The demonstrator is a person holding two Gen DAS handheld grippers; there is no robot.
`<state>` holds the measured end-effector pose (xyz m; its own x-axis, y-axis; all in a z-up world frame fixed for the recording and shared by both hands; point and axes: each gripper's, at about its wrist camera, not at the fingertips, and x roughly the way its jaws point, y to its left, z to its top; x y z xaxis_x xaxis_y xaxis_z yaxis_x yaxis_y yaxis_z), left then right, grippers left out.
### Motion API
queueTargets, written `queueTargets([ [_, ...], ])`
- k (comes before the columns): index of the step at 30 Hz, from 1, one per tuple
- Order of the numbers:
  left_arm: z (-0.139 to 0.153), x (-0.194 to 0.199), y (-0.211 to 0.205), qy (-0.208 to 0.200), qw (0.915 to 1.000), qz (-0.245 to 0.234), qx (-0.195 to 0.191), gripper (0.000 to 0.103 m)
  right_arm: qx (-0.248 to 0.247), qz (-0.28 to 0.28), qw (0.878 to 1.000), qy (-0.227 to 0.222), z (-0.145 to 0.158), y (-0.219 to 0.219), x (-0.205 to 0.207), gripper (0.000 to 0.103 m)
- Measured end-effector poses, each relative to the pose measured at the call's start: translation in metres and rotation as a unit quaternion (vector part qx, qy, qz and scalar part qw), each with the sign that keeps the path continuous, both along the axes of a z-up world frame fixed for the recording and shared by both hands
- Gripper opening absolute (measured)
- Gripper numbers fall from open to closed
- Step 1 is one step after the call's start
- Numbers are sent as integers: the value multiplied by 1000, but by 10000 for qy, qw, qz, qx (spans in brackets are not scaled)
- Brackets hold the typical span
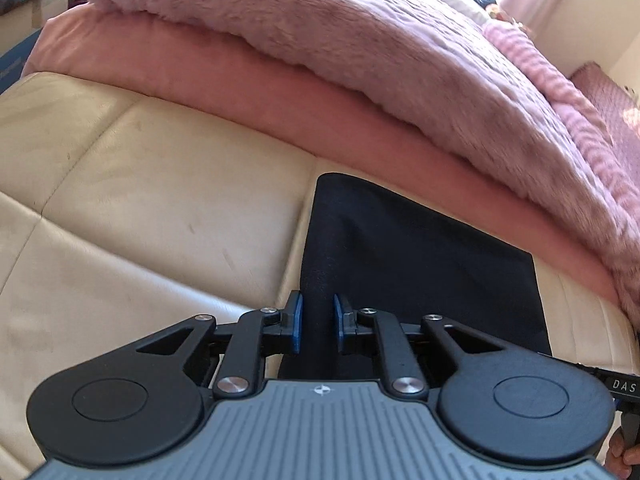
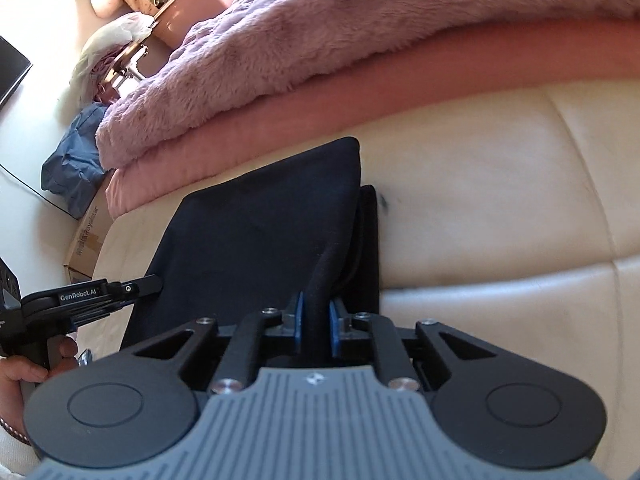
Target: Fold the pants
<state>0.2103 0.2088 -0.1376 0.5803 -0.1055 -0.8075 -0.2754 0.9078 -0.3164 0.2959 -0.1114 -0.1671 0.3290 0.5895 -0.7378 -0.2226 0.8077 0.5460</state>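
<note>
Your left claw (image 1: 317, 326) is clamped on one edge of the pants (image 1: 420, 256), and your right claw (image 2: 316, 320) is clamped on the other edge. You hold both edges so the cloth comes over flat for a fold. The pants lie on the cream cushion (image 1: 160, 184), beside the pink blanket (image 1: 320, 40). I count two claws, one pair of pants and one blanket.
</note>
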Motion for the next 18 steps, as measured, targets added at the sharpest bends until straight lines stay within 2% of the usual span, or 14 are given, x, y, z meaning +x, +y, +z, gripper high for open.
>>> queueTargets([
  [5, -5, 9, 11, -42, 10000, -31, 72, 18, -142, 49, 9999, -60, -2, 19, 20, 9],
  [8, 1, 7, 7, -60, 9993, -125, 340, 26, -269, 113, 9995, -152, 1, 19, 17, 12],
  [10, 8, 2, 2, -84, 9983, -40, 581, 27, -354, 111, 9990, -234, 5, 20, 14, 19],
  [12, 20, -5, -6, -196, 9960, 22, 872, 36, -537, 68, 9974, -469, 15, 21, 7, 25],
  [14, 34, -11, -16, -382, 9925, 22, 1164, 46, -715, 109, 9943, -785, 29, 21, -5, 38],
  [16, 51, -26, -31, -630, 9867, 2, 1501, 54, -900, 196, 9887, -1183, 46, 21, -22, 44],
  [17, 58, -32, -38, -706, 9843, -33, 1620, 63, -989, 241, 9848, -1408, 56, 22, -32, 53],
  [18, 66, -41, -47, -804, 9816, -98, 1729, 67, -1067, 270, 9807, -1615, 65, 23, -42, 58],
])
